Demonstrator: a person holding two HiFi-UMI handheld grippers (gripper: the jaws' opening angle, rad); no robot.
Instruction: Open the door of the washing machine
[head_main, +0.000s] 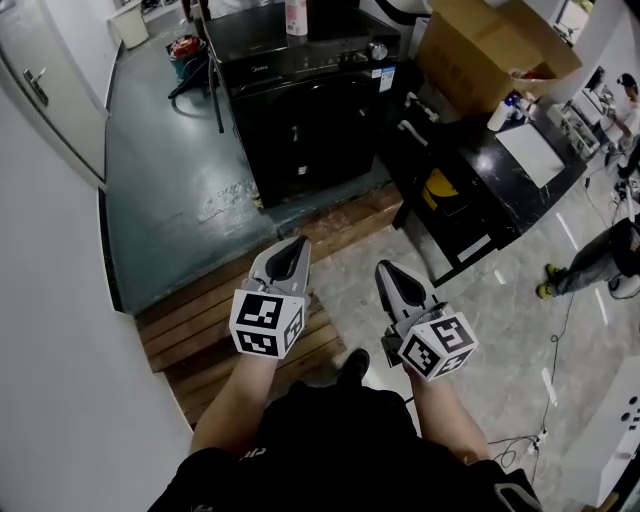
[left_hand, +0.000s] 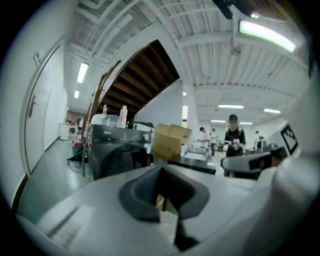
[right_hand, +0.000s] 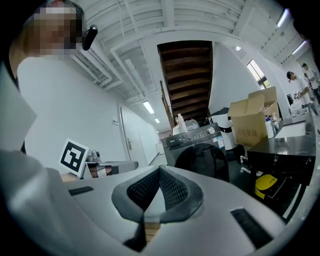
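Pale floor (head_main: 500, 340), nearest the person, meets a low wooden step (head_main: 200, 335) of planks at the left.

- Left gripper (head_main: 294, 246): held out over the wooden step, pointing towards the far machine. Its jaws are pressed together with nothing between them. Its own view shows the dark pads of the left gripper (left_hand: 161, 175) meeting in a narrow seam. A marker cube (head_main: 266, 322) sits at its near end.
- Right gripper (head_main: 386, 268): just right of the left one, apart from it, over the pale floor. Its jaws are likewise fully closed and empty. Its own view shows the ribbed pads of the right gripper (right_hand: 159, 176) touching.
- Teal floor (head_main: 170, 190): beyond the step, running to the far wall.
- Washing machine (head_main: 310, 110): black, front-loading, standing on the teal floor straight ahead and well apart from both grippers. It shows left of centre in the left gripper view (left_hand: 117, 150) and right of centre in the right gripper view (right_hand: 197, 147).
- Door of the washing machine (right_hand: 204, 161): round and dark, closed flush against the front.
- White bottle (head_main: 296, 15): upright on top of the machine.
- Black counter (head_main: 520, 185): to the right of the machine.
- Cardboard box (head_main: 490, 50): open, on the far end of the counter.
- White room door (head_main: 50, 85): far left wall.
- Person (head_main: 627, 100): far right, beyond the counter.
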